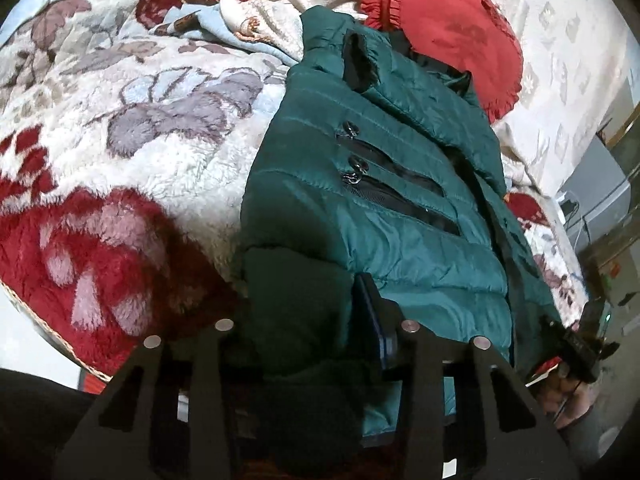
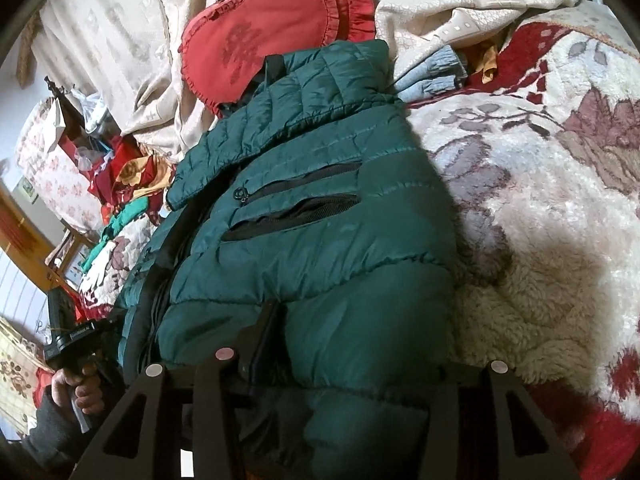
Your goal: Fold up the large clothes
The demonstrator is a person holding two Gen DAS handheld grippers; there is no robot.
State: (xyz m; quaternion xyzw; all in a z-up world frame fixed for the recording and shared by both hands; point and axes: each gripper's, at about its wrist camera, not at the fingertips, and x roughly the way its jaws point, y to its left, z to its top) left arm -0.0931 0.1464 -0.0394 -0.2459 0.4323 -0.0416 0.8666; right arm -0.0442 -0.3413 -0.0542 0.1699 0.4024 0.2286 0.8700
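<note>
Dark-green quilted puffer jacket (image 1: 384,216), one, lies on white-and-red floral fleece blanket (image 1: 132,128); two zip pockets per front panel. One red ruffled cushion (image 2: 272,36) touches its collar. Left gripper (image 1: 304,320) and right gripper (image 2: 360,344) each pinch the near hem. Only right view shows the left hand (image 2: 80,388).

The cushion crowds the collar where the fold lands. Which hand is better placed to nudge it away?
Right, probably. The cushion lies almost straight ahead of the right gripper, beyond the collar; from the left gripper it sits off to the right. Both grip the jacket, so it must release first.
</note>
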